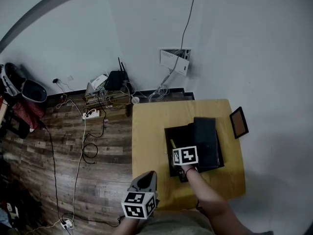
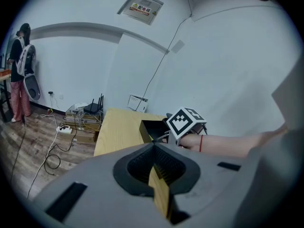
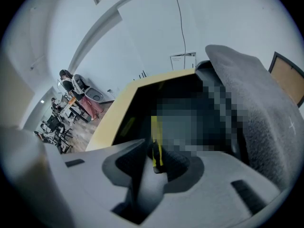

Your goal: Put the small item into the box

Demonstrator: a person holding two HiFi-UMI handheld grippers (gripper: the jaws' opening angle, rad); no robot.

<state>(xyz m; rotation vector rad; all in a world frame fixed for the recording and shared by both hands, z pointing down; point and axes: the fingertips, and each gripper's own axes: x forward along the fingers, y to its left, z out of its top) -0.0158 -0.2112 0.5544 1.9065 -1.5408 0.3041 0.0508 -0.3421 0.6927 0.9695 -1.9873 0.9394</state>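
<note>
An open black box (image 1: 168, 132) stands on the yellow wooden table (image 1: 149, 126), its lid (image 1: 205, 140) tipped back to the right. My right gripper (image 1: 179, 150) hovers over the box's near side, its marker cube (image 1: 185, 155) on top. In the right gripper view that gripper (image 3: 155, 148) is shut on a thin yellow-and-black small item (image 3: 155, 132), which points into the dark box (image 3: 142, 96). My left gripper (image 1: 148, 176) hangs at the table's near left corner. In its own view it (image 2: 153, 148) is shut and holds nothing.
A small brown framed board (image 1: 239, 122) leans by the wall right of the table. On the wood floor to the left lie a router (image 1: 116, 79), a power strip (image 1: 91, 114) and loose cables. A person (image 2: 21, 56) stands far back in the left gripper view.
</note>
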